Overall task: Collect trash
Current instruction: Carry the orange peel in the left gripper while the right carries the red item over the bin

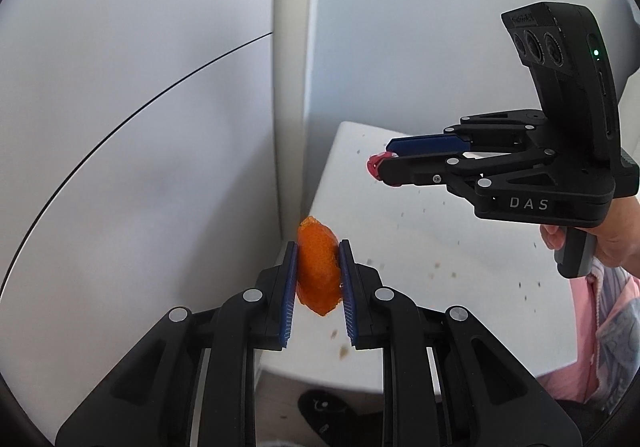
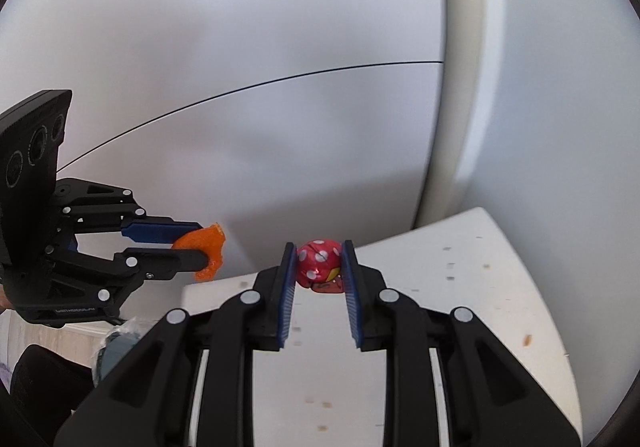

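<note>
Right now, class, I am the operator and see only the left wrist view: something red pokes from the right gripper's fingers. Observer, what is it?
Observer: A small round red wrapper with white dots, clear in the right wrist view.
Operator: Is it gripped properly?
Observer: Yes, both blue fingers of the right gripper press its sides, near their tips.
Operator: And my orange peel, seen from that side?
Observer: Its ragged edge sticks out beyond the fingertips of the left gripper.
</note>
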